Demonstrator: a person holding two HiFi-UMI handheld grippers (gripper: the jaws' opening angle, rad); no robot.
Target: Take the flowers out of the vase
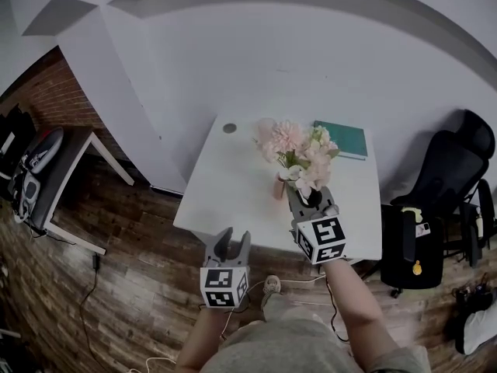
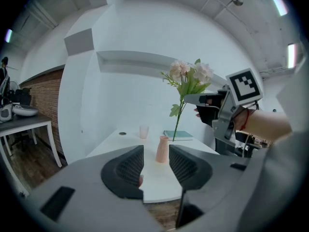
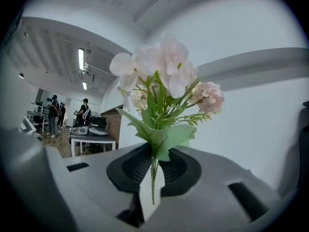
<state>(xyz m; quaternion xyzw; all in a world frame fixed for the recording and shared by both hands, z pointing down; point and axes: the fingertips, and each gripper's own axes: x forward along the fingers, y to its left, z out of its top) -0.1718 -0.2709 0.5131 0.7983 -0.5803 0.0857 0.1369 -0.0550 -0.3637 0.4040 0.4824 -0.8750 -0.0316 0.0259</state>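
- The left gripper (image 1: 231,243) hangs at the near edge of the table (image 1: 225,181). Its jaws stand apart with nothing between them. The vase only lines up in the gap from far beyond.
- The right gripper (image 3: 153,170) is over the near right part of the table, clamped on the stems just under the lowest leaves. That is a sound place to hold, since the blooms are not crushed.
- The flowers (image 1: 299,155) stand upright above that grip, pink heads uppermost. From the left gripper view the foot of the stem looks clear of the vase mouth, just beside the neck, so I judge them out.
- The vase (image 2: 162,149) stands upright and untouched near the middle of the table, a little toward the near edge. It is slim and looks easy to tip.
- To finish well, I'd keep the squeeze steady and the stem vertical. I'd carry the flowers sideways only once the foot is above the rim, so it can't knock the neck.
- The bare left half of the table looks the best place to lay them.
- At the far edge sit a cup (image 2: 144,131) and, by the far right corner, a green book (image 1: 342,140).
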